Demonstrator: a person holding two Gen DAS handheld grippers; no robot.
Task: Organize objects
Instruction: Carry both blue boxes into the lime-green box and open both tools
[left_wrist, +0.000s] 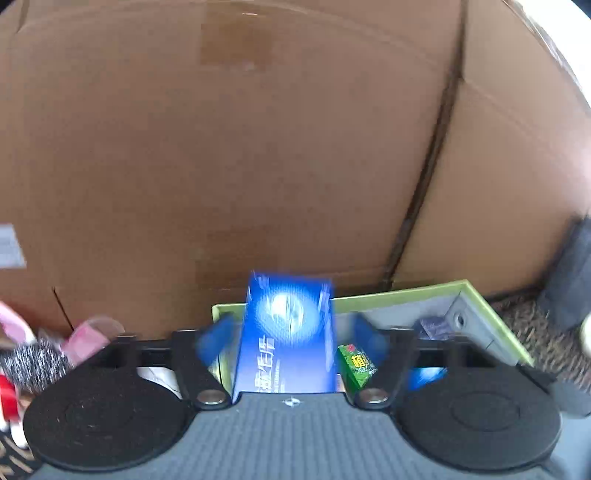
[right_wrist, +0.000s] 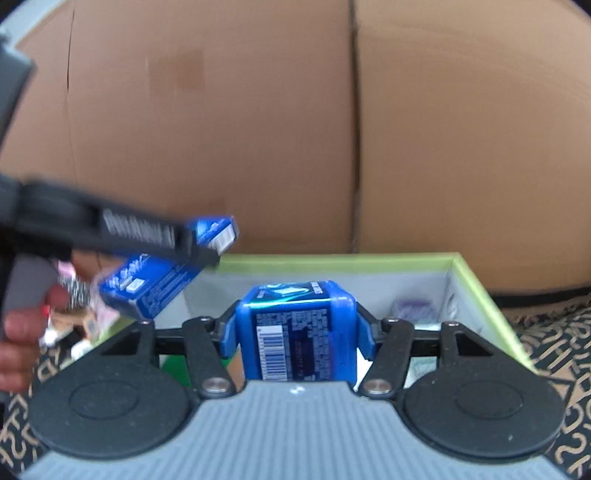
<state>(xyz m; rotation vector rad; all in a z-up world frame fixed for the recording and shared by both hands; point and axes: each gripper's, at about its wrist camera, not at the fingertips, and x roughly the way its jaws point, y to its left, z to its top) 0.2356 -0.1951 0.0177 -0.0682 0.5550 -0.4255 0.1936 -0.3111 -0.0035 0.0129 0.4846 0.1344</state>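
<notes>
- Blue carton, left wrist view: it stands between the left gripper fingers, which look spread a little wider than the carton; blur hides whether they touch it. Behind sits a green-rimmed box holding a small green packet. A brown cardboard wall fills the background.
- Right wrist view: the right gripper is clamped on a blue tin, over the green-rimmed box. At left, the left gripper carries the blue carton above the box's left edge.
</notes>
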